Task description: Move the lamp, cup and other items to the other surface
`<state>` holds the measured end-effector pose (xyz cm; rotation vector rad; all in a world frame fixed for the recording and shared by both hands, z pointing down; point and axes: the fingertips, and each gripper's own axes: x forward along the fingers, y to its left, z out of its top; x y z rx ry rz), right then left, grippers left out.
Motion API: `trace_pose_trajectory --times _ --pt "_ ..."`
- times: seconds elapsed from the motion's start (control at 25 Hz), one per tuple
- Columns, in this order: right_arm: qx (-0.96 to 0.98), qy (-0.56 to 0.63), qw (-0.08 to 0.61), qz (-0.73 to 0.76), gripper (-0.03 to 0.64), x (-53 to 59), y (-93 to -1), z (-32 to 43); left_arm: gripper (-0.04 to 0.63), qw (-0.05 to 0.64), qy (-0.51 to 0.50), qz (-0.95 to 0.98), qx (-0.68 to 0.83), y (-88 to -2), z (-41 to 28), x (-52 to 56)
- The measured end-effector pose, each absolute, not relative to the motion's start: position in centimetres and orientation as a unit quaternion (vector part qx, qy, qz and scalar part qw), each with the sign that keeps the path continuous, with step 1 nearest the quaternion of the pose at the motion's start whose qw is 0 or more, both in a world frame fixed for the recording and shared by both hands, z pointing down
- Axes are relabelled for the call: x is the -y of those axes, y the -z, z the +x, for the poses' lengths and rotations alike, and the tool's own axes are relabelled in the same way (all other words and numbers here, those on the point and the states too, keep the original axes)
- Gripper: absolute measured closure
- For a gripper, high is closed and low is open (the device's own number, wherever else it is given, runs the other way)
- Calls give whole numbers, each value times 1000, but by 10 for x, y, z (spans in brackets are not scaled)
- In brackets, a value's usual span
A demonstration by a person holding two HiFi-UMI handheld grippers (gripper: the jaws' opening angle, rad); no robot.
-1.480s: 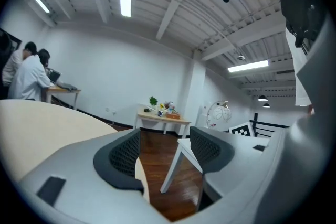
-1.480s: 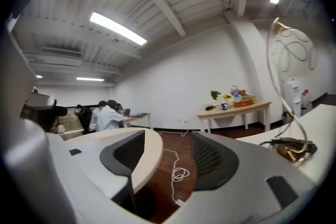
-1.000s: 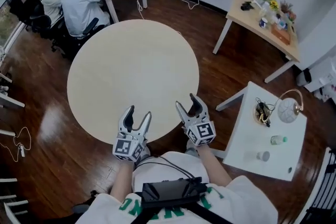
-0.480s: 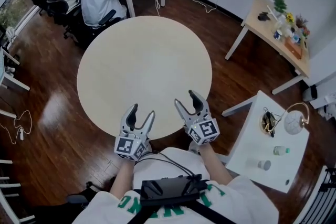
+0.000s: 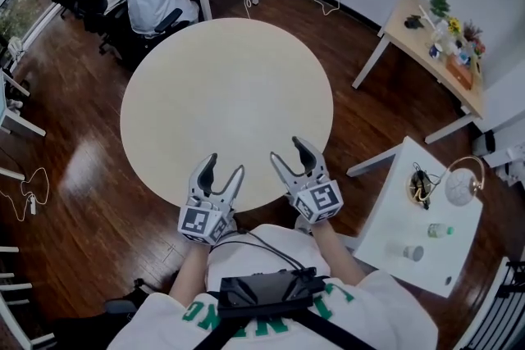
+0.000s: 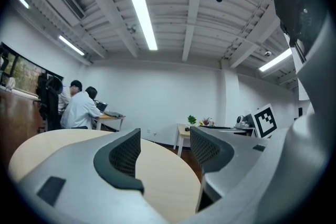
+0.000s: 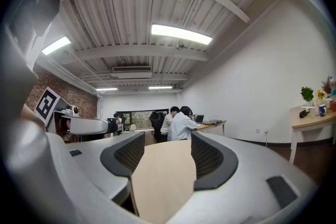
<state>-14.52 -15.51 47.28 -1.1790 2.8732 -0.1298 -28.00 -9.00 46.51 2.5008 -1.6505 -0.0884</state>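
Left gripper (image 5: 224,165) and right gripper (image 5: 287,149) hang with jaws apart and nothing between them at the near rim of the round table (image 5: 221,86). The lamp (image 5: 459,184), cup (image 5: 414,253) and a small green-capped bottle (image 5: 439,230) stand on the white side table (image 5: 390,217), well off to the person's right. A shallow round dish (image 5: 419,186) just beside the lamp holds a dark tangle, apparently cords; what the cup holds cannot be told. If one of those cords feeds the lamp, lifting it may drag the dish along, and its round shade looks slippery.
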Motion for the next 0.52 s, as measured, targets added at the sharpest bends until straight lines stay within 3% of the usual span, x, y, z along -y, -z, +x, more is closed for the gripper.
trace_pose_trajectory --times 0.52 --pt "-921 49 13 -387 318 154 -483 -128 316 75 32 842 533 -472 -262 100"
